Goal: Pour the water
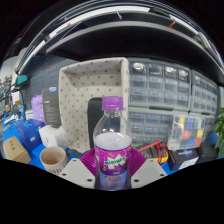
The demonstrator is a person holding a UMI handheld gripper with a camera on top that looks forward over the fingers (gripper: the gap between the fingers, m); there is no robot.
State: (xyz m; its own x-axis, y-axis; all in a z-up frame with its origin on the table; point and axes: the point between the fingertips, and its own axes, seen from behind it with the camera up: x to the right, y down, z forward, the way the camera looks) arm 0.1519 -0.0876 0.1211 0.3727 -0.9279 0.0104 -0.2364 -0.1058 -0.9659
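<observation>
Between the two fingers [113, 176], at six o'clock in the gripper view, stands a clear plastic water bottle [112, 143]. Its body is ribbed and see-through, rounded at the shoulder and narrowing to a short neck under a smooth purple screw cap [112, 103]. A glossy magenta label [113, 160] with green and white print wraps the lower part. Both pale, angular fingers close in on the bottle from either side, and their pink pads [88, 160] press against the label, so the bottle is clamped in their grip and stands upright.

At about eight o'clock, just beside the left finger, sits a small paper cup [51, 158], tan, round-mouthed and open at the top. It rests on a blue surface [22, 135] crowded with small items that are too blurred to name. A pale purple container [38, 106] stands further back at nine o'clock.

Behind the bottle, toward twelve o'clock, rises a padded chair back [85, 88] covered in a light fabric with a fine dotted or woven pattern, boxy with raised side wings. At two to three o'clock stands a bank of translucent plastic drawers [165, 95], grey and rectangular, stacked in rows. Lower, at four o'clock, bright yellow and red objects [182, 130] lie in a cluttered heap, their shapes unclear. Curved dark beams arc overhead.
</observation>
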